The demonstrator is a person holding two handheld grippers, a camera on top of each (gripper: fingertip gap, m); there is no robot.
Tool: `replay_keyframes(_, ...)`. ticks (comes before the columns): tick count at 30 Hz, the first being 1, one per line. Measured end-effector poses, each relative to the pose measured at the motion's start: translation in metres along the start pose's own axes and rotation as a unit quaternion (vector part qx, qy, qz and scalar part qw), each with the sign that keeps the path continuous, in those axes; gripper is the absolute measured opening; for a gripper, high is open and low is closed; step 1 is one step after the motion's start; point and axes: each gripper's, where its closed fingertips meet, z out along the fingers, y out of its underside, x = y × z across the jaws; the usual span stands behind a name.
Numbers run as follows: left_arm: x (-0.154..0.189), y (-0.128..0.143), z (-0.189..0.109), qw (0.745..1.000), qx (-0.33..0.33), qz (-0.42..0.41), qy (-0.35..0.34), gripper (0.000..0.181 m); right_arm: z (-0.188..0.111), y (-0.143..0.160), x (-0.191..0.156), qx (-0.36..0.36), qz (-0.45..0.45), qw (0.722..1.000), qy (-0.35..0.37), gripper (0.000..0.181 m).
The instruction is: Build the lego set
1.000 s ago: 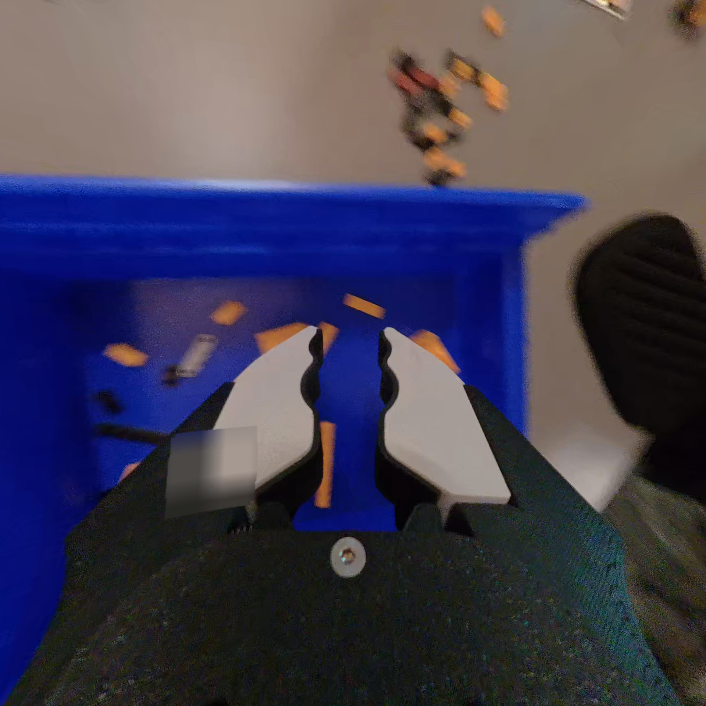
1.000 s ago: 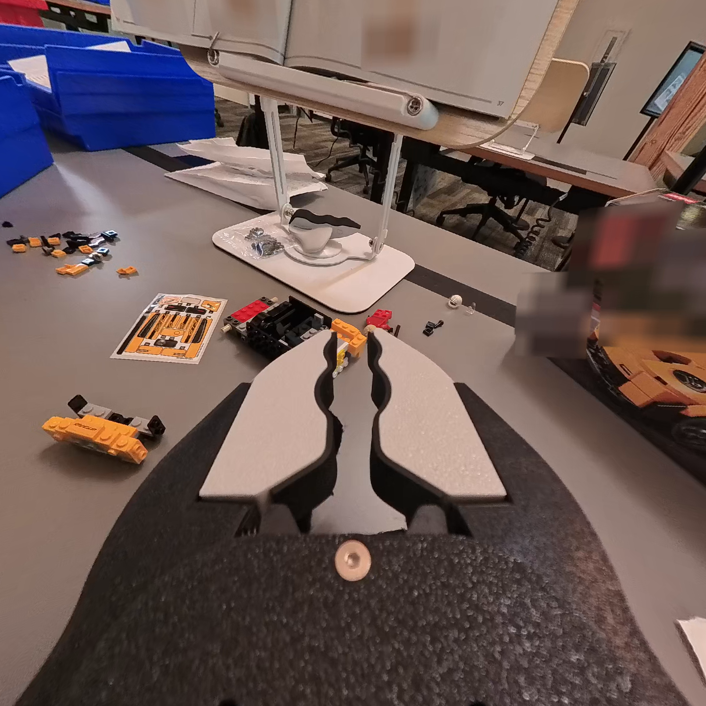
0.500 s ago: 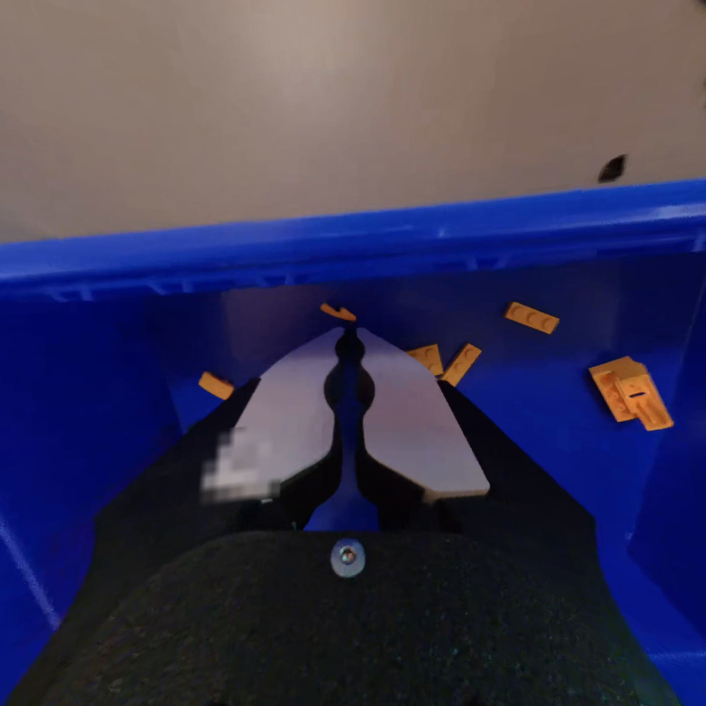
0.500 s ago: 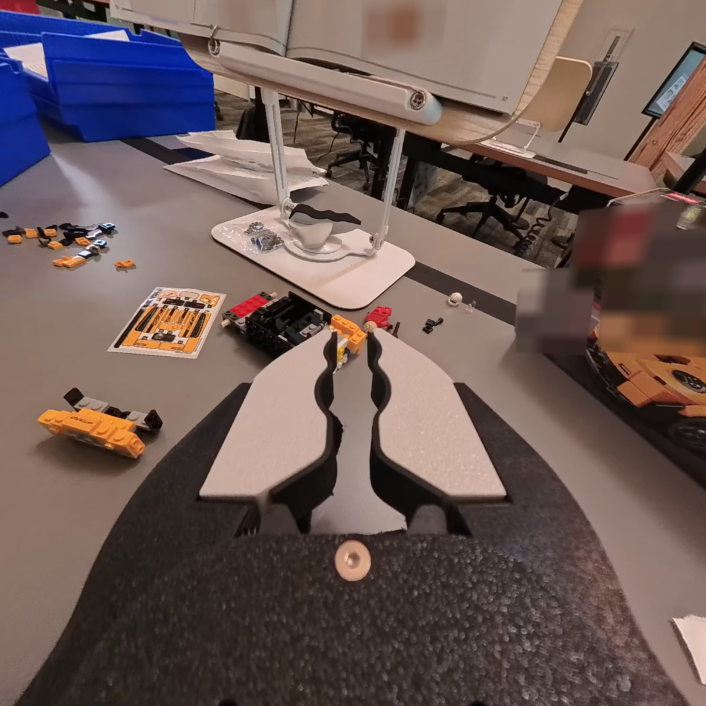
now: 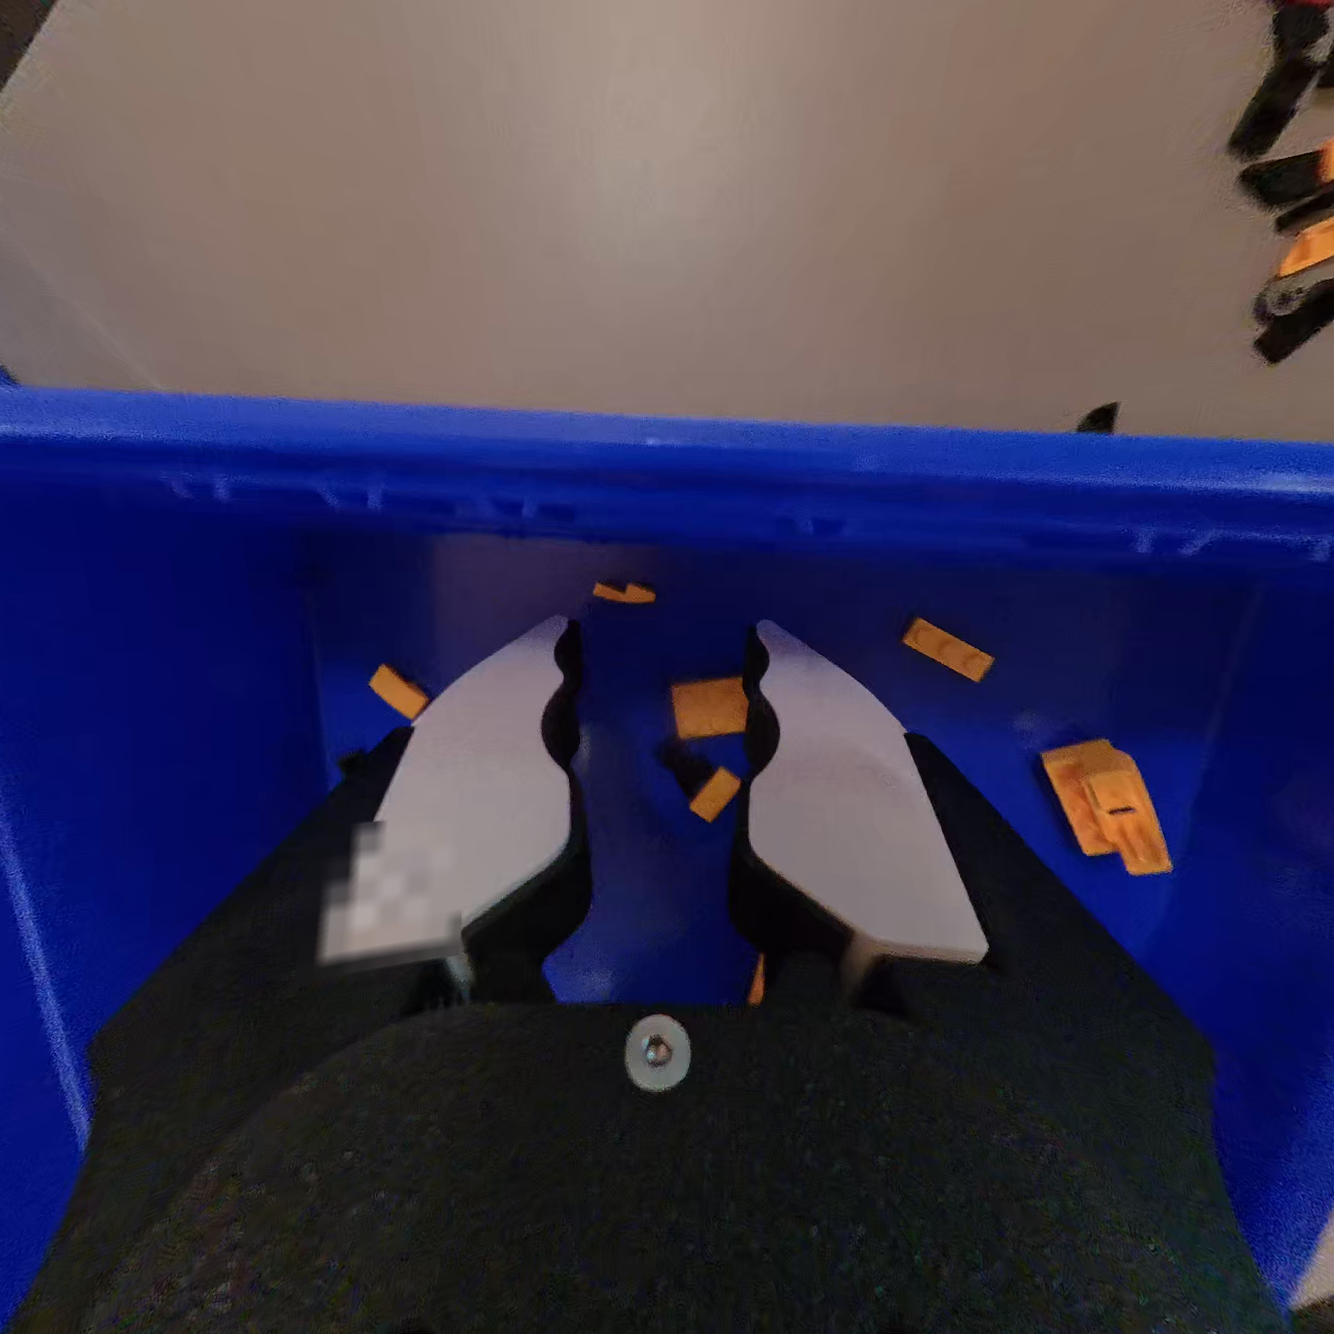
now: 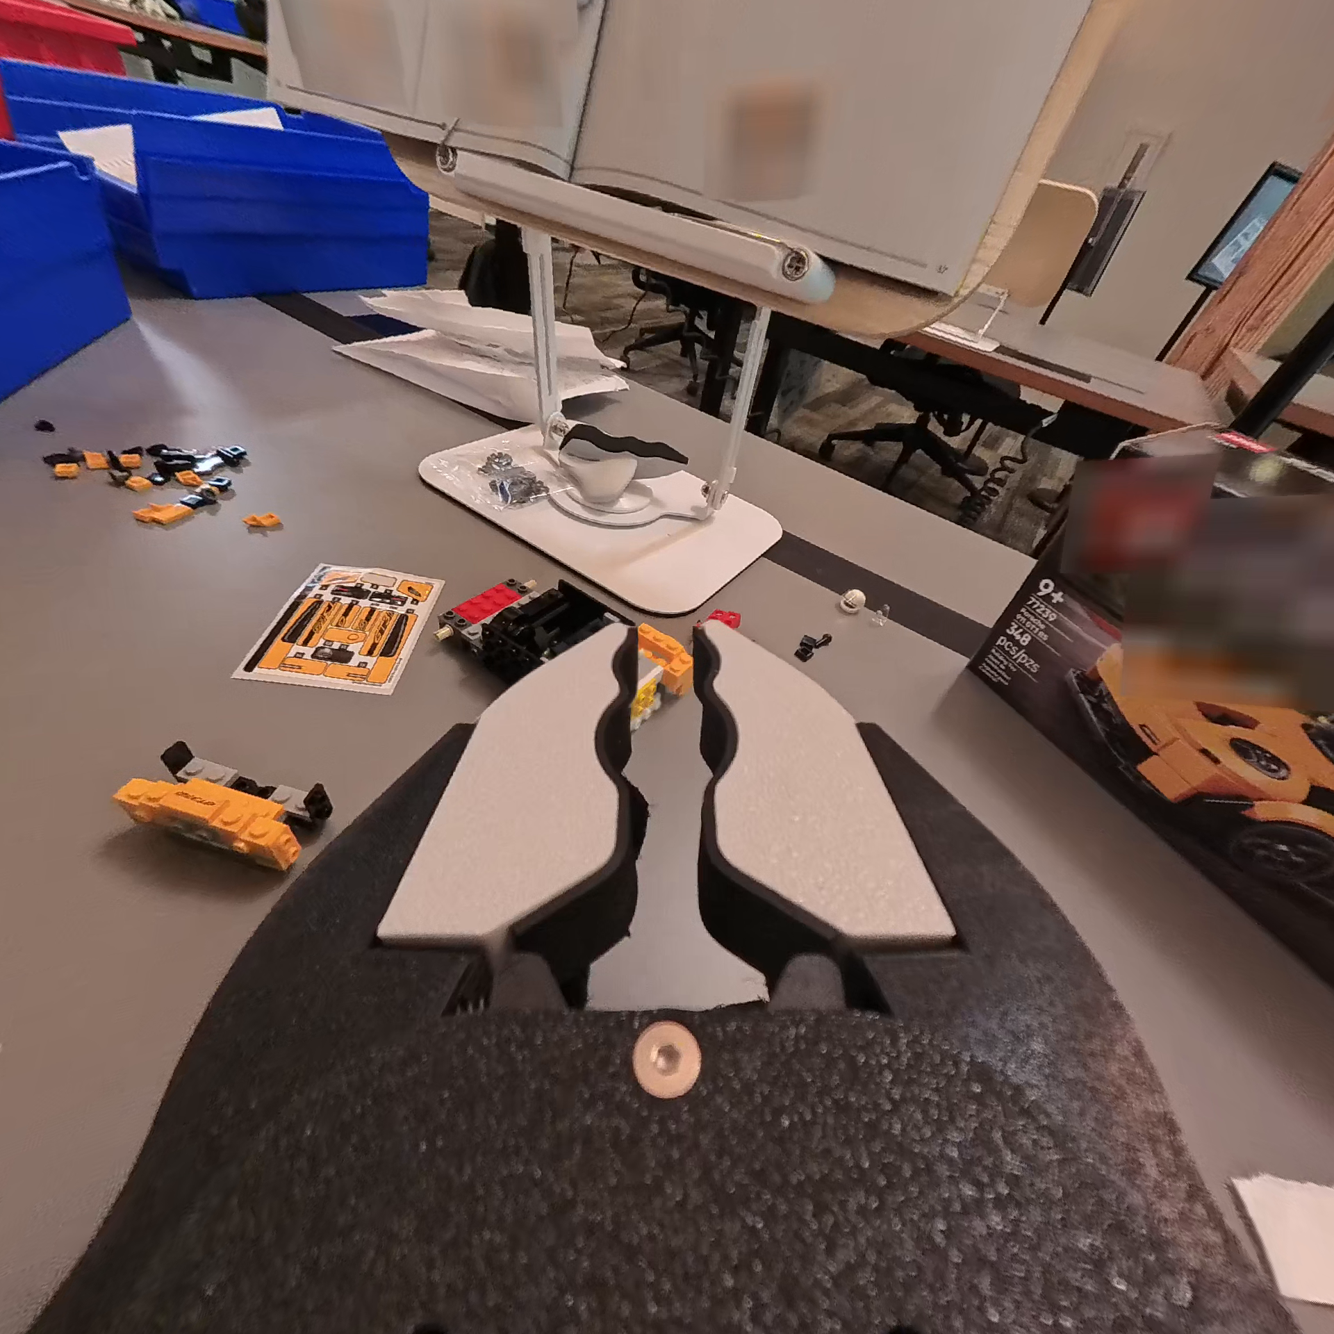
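Inside the deep blue plastic bin (image 5: 180, 650), bare floor lies between scattered small orange lego plates (image 5: 709, 709); its tall walls hem every side.

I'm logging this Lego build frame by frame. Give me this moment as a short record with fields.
left gripper: open, inside the blue bin, holding nothing
bin contents: loose orange pieces
right gripper: open, above the grey table
ahead of right gripper: partly built chassis
left of it: sticker sheet, orange sub-assembly
right edge: set box
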Motion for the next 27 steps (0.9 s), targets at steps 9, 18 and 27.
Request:
replay_keyframes(9, -0.003, 0.005, 0.002, 1.0, -0.018, 0.015, -0.015, 0.018, -0.001, 0.0, 0.001, 0.0, 0.004, 1.0, 0.002, 0.014)
replay_keyframes(18, 0.186, -0.09, -0.076, 0.944, 0.057, 0.323, -0.012, 0.017, 0.0, -0.001, -0.002, 0.002, 0.009, 1.0, -0.005, 0.014)
replay_keyframes(27, 0.352, -0.135, 0.024, 0.842, 0.038, 0.53, 0.092, 0.017, 0.001, 0.009, 0.006, -0.009, 0.002, 1.0, 0.009, 0.014)
